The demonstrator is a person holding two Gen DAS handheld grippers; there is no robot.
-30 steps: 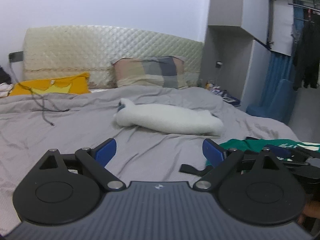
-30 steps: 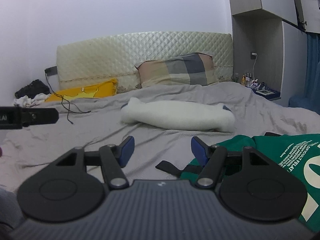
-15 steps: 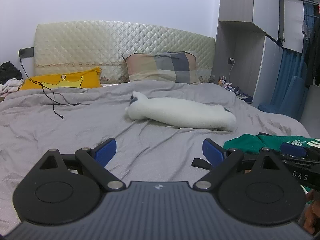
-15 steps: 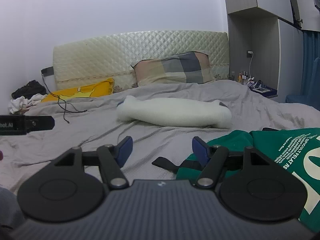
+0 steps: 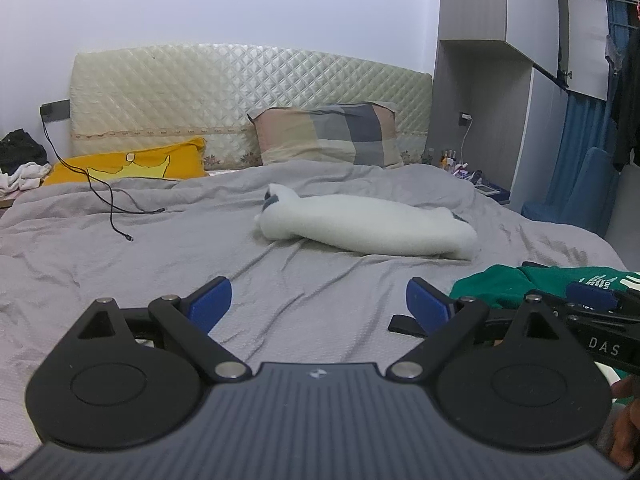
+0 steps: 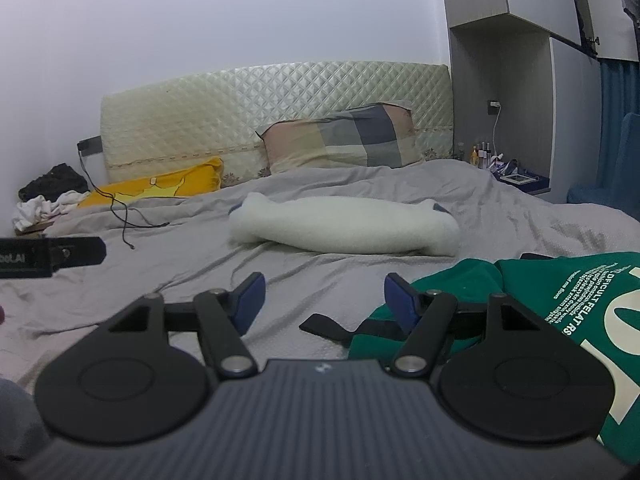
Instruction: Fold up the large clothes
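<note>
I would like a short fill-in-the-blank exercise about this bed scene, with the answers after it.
1. The green garment carries lettering in the colour ____.
2. The yellow pillow lies to the ____ of the checked pillow.
3. Both the left gripper and the right gripper are ____.
4. The white roll rests on a ____ sheet.

Answers: white; left; open; grey

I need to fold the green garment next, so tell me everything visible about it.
The green garment is a dark green knit-looking top with white printed lettering, lying crumpled and unfolded on the grey bedsheet at the near right. A black strap pokes out from its left edge. The right claw, open, hangs by that edge, not gripping it.
</note>
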